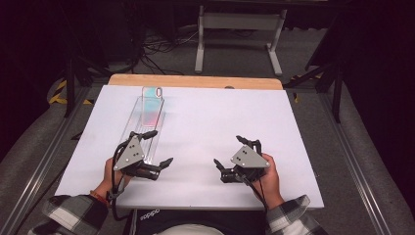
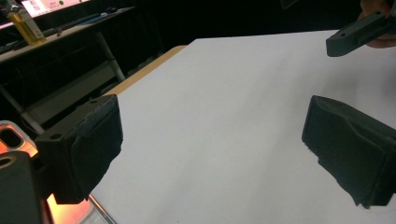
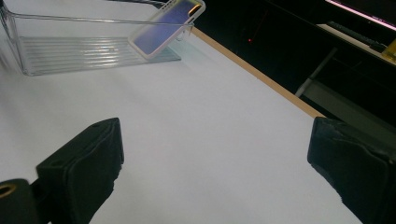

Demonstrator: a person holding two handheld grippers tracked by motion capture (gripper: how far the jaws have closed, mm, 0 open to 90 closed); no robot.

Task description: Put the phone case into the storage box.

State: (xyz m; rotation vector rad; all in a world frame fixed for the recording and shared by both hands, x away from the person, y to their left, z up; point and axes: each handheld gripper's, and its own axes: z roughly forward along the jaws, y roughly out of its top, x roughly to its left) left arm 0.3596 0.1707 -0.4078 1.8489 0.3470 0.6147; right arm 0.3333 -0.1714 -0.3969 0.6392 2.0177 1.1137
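Phone case (image 1: 152, 105) (iridescent, pale-rimmed) leaning in clear tray (image 1: 142, 128); left gripper (image 1: 160, 148) and right gripper (image 1: 228, 152) wide open, empty.

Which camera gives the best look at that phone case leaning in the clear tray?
The right gripper view: the phone case is near and sharp, tilted against the clear tray end. The high view shows it small and far; the left gripper view catches a corner.

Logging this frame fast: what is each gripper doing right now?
Left gripper: open, holding nothing, beside the clear tray.
Right gripper: open, holding nothing, over the white table.
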